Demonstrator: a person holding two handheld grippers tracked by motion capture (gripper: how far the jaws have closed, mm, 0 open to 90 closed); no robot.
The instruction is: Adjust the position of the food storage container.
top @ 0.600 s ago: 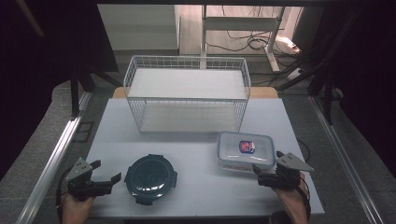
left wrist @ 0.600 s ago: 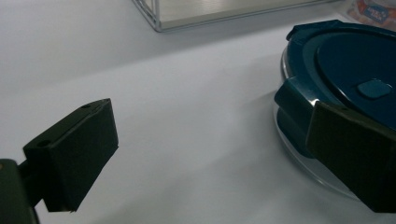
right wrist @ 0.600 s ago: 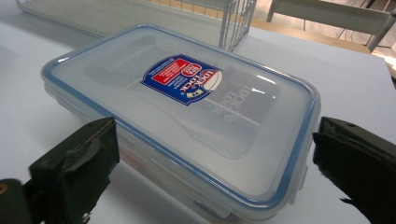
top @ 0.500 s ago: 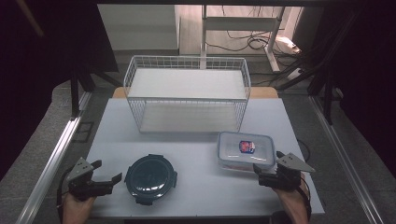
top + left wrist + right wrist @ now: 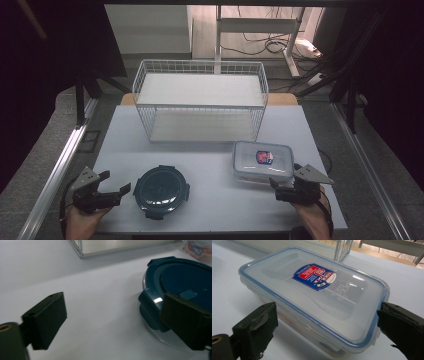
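A round container with a dark blue clip lid lies near the table's front left. My left gripper is open just to its left, and one jaw overlaps the lid's rim in the left gripper view. A clear rectangular box with a blue-edged lid and a red and blue label sits at the front right. My right gripper is open at the box's near corner, one jaw on each side of it. Neither gripper holds anything.
A white wire basket stands at the back middle of the white table, its bottom bare. A metal rail runs along the left side. A desk frame and cables lie beyond the table.
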